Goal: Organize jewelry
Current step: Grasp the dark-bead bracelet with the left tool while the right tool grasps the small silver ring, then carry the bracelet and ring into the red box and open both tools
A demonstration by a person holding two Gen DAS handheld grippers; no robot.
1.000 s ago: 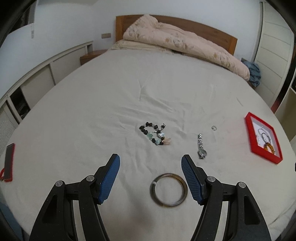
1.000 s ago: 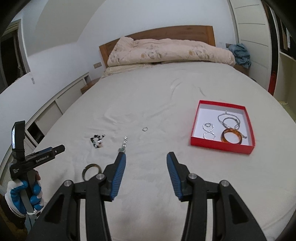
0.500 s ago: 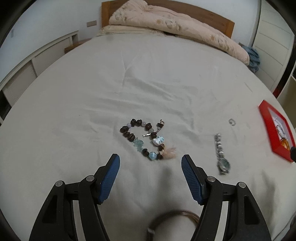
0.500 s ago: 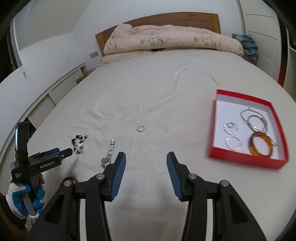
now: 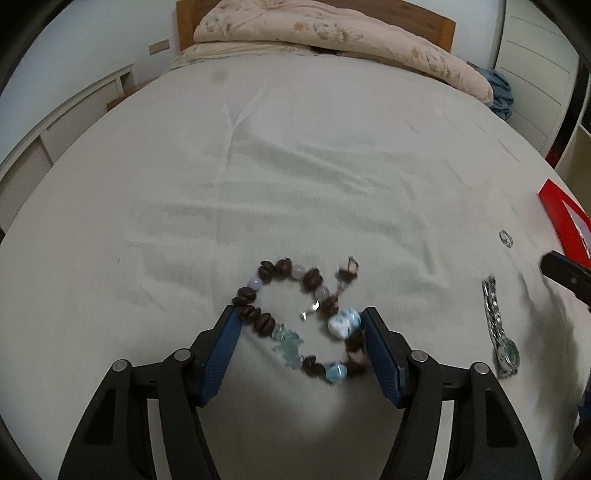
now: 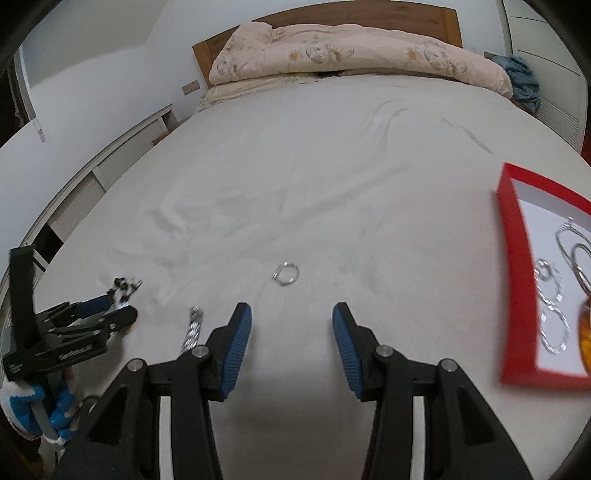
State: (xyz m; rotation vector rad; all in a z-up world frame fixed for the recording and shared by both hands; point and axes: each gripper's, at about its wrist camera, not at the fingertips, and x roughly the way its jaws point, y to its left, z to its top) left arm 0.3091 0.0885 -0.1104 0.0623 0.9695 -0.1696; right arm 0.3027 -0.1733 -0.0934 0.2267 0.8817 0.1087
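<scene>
Now the left gripper [image 5: 299,332], jaws closing around the beaded bracelet [image 5: 301,321] on the bedsheet [image 5: 295,166], should pinch squarely across the beads, while the right gripper [image 6: 291,328] hangs open short of the silver ring [image 6: 286,273], red box [image 6: 515,280] beyond.

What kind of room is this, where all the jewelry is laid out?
Most likely a bedroom in a home. The jewelry lies on a made bed with a wooden headboard and a rolled floral quilt at its far end. Pale cabinets run along the wall beside it.
</scene>
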